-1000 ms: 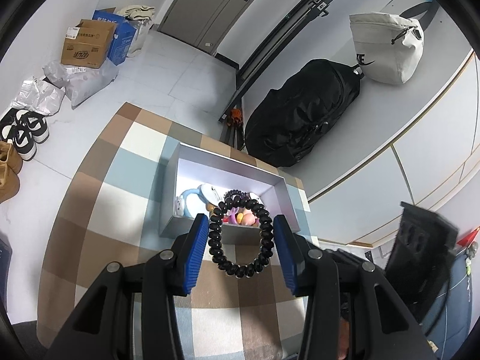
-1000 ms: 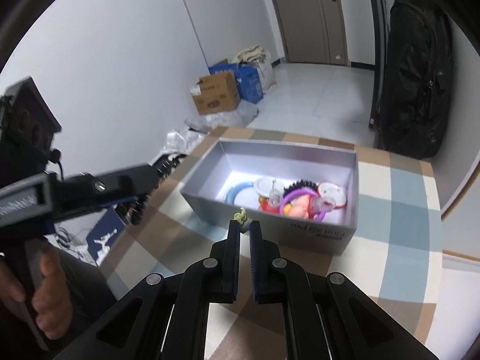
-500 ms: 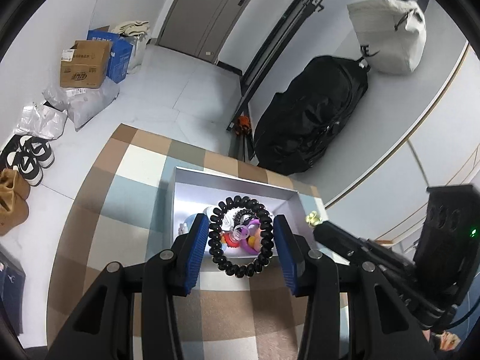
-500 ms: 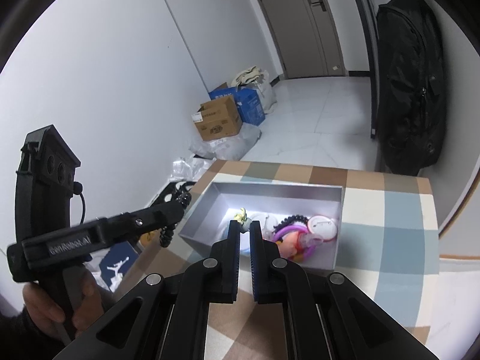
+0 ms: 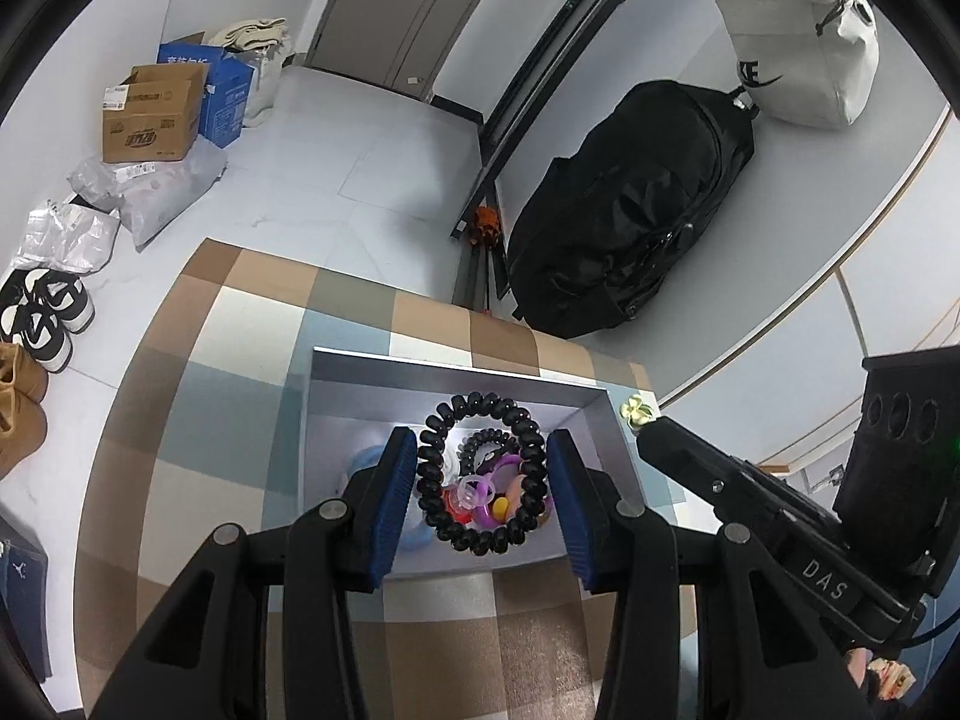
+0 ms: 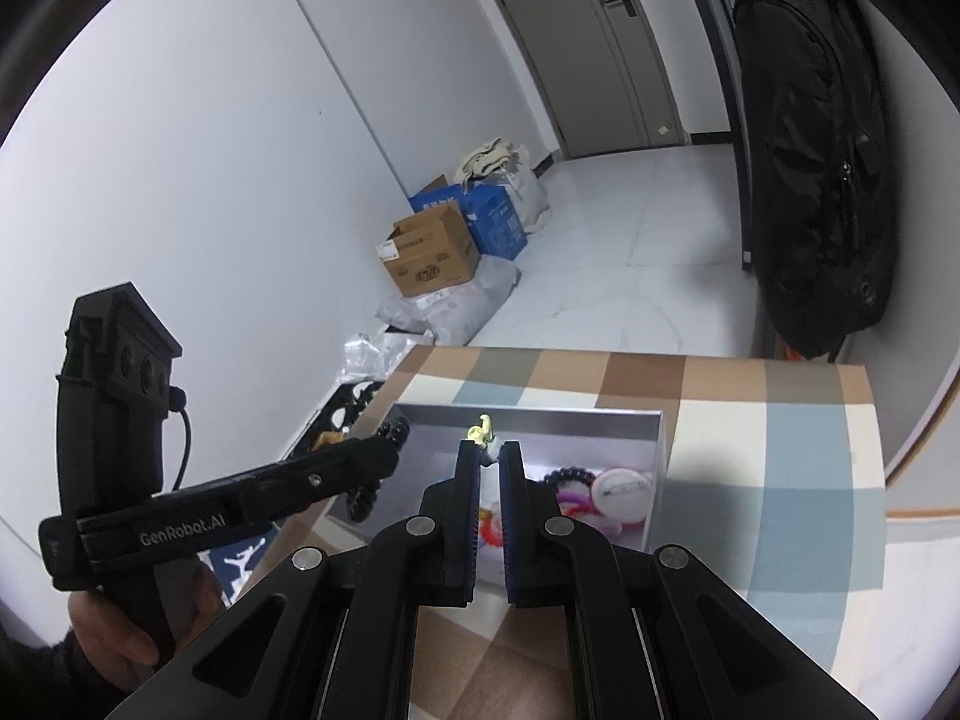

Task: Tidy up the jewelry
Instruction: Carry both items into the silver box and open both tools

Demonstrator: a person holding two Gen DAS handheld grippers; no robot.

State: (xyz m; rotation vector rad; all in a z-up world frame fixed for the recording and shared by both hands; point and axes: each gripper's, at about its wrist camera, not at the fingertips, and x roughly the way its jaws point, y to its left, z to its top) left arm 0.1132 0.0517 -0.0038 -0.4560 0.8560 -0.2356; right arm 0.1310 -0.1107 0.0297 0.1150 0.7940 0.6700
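- The left tongs (image 5: pixel 483 486) stand wide apart with a black coil hair tie (image 5: pixel 483 474) stretched between the blue pads (image 5: pixel 393 501), touching both; in the left wrist view the ring hangs over the open grey box (image 5: pixel 336 414).
- The right tongs (image 6: pixel 489 459) are pinched nearly closed on a small pale yellow charm (image 6: pixel 482 427) held at the very tips, over the box's far rim in the right wrist view; in the left wrist view the charm (image 5: pixel 637 411) sits just outside the box's right corner.
- The box rests on the checked desk (image 5: pixel 240 324); inside lie a purple ring (image 5: pixel 501 468), a second black coil tie (image 6: pixel 570 474), a round white case (image 6: pixel 621 489) and other small bright pieces, crowded towards the right end.
- The box's left end shows bare floor.
- Bare cloth lies left of the box and in front of it; the desk's far edge runs close behind the box's back wall.
- A black backpack (image 5: pixel 624 204) stands against the wall beyond the desk.
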